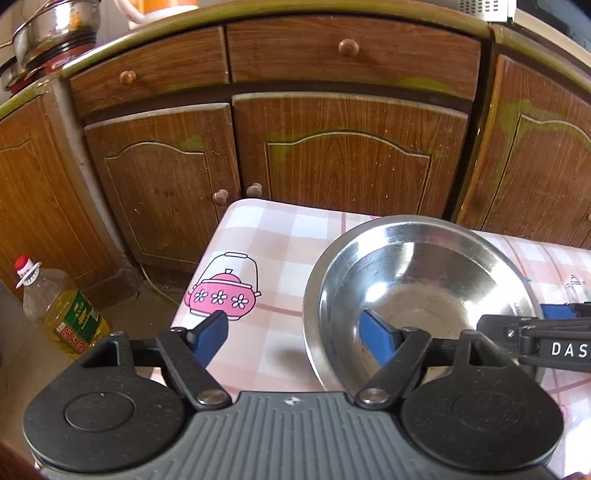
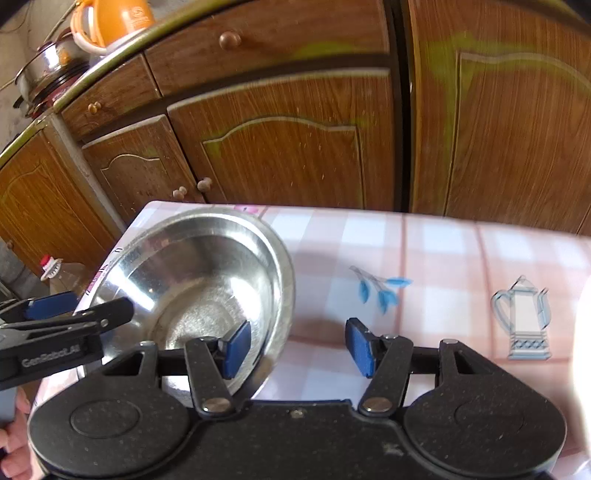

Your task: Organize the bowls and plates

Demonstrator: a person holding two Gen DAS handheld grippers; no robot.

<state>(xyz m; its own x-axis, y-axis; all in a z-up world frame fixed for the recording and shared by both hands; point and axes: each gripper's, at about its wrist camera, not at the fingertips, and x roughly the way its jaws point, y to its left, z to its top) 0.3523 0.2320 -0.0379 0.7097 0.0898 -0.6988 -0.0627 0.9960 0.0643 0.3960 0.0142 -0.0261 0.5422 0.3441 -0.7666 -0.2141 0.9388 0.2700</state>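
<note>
A single steel bowl [image 1: 406,266] [image 2: 192,266] stands empty on the table [image 1: 258,229] [image 2: 443,251], which has a pink checked cloth. My left gripper [image 1: 293,334] straddles the bowl's left rim: one blue pad [image 1: 210,336] hovers over the cloth outside, the other sits inside the bowl. Neither pad presses on the rim, so it is open. My right gripper [image 2: 297,347] straddles the opposite rim the same way, one pad [image 2: 236,347] inside and one outside, open too. Each gripper also shows at the edge of the other's view, the right gripper [image 1: 535,332] and the left gripper [image 2: 55,325].
Brown wooden cabinets [image 1: 332,155] [image 2: 280,147] rise close behind the table's far edge. An oil bottle [image 1: 62,310] [image 2: 62,275] stands on the floor at the left. A steel pot [image 1: 55,29] and an orange kettle [image 2: 110,18] sit on the counter. A hand [image 2: 14,443] shows at lower left.
</note>
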